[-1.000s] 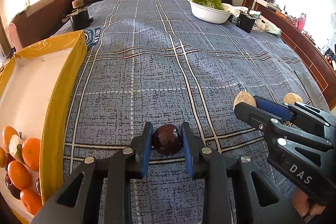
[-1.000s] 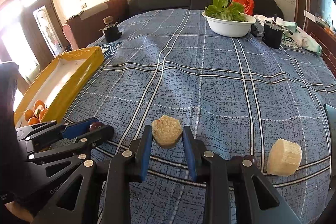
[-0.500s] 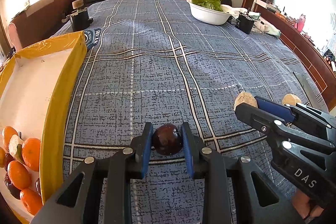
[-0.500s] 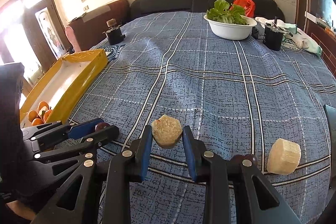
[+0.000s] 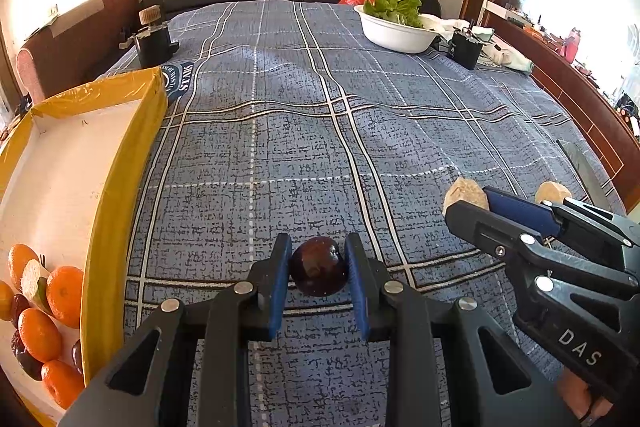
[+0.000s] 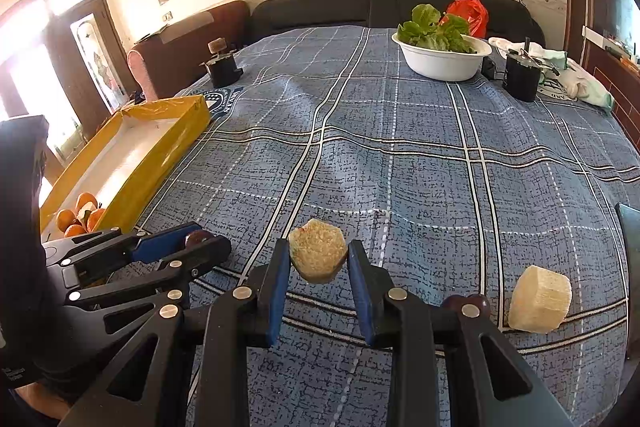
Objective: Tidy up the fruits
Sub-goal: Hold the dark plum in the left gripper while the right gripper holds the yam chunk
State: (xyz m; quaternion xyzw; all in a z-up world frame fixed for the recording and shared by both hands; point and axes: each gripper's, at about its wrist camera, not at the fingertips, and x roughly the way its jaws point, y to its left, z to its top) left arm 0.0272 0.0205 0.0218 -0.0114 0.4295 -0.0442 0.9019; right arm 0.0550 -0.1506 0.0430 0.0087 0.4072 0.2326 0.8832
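Left gripper (image 5: 318,269) clamps a dark plum (image 5: 318,267); I note it just right of the yellow tray (image 5: 120,187). Right gripper (image 6: 318,263) grasps a pale peeled fruit chunk (image 6: 318,255), farther right of that tray.

Left tongs (image 5: 319,275) clamped, right tongs (image 6: 318,269) clamped, side by side

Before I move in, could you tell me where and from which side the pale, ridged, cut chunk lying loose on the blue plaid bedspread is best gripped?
Grip the pale ridged chunk across its two curved ridged sides, coming down from above and the near side. It is stubby, rests on the blue plaid bedspread, and has open cloth around it, though a dark round fruit sits close on its left, so keep that finger tight.
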